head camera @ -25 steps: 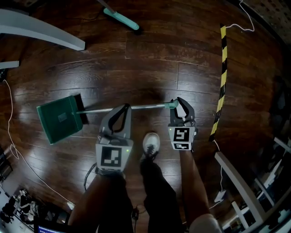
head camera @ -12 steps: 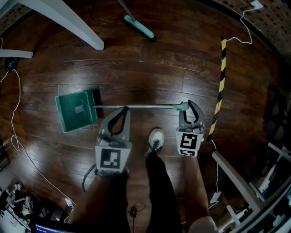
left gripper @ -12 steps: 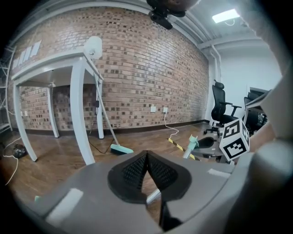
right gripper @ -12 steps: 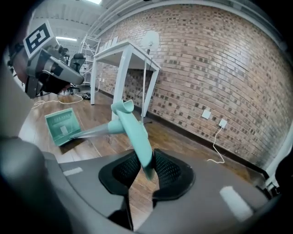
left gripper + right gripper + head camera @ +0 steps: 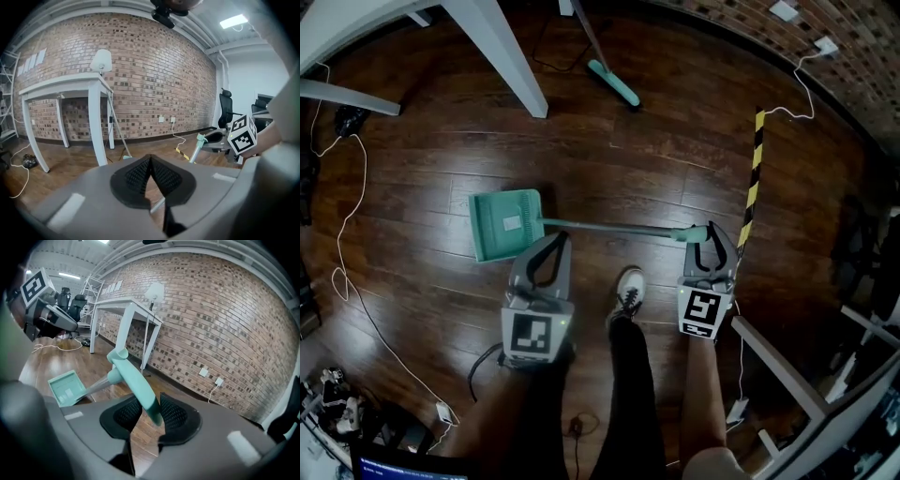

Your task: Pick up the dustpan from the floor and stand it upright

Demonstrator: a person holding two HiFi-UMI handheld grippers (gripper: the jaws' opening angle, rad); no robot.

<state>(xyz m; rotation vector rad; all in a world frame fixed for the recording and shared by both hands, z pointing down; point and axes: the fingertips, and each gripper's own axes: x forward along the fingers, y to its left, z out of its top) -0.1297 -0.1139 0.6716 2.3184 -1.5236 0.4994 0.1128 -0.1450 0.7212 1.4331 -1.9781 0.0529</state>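
The green dustpan [image 5: 506,223] hangs off the floor on its long metal pole [image 5: 609,228], which runs level to a teal grip [image 5: 696,232]. My right gripper [image 5: 710,246] holds that teal grip [image 5: 133,380] between its pads; its jaws have just been opening a little with the grip still between them. The pan [image 5: 67,387] shows at the far end in the right gripper view. My left gripper [image 5: 548,246] is on the pole near the pan, its fingertips meeting and the pole [image 5: 157,206] caught in the gap behind them.
A broom with a teal head [image 5: 614,82] lies at the top by a white table leg [image 5: 502,56]. Yellow-black tape [image 5: 752,178] runs down the floor on the right. Cables [image 5: 347,234] trail on the left. The person's shoe [image 5: 628,292] is between the grippers.
Both grippers have risen with the dustpan. The pan has left the floor and now hangs closer to the left gripper, the pole staying level between the two hands.
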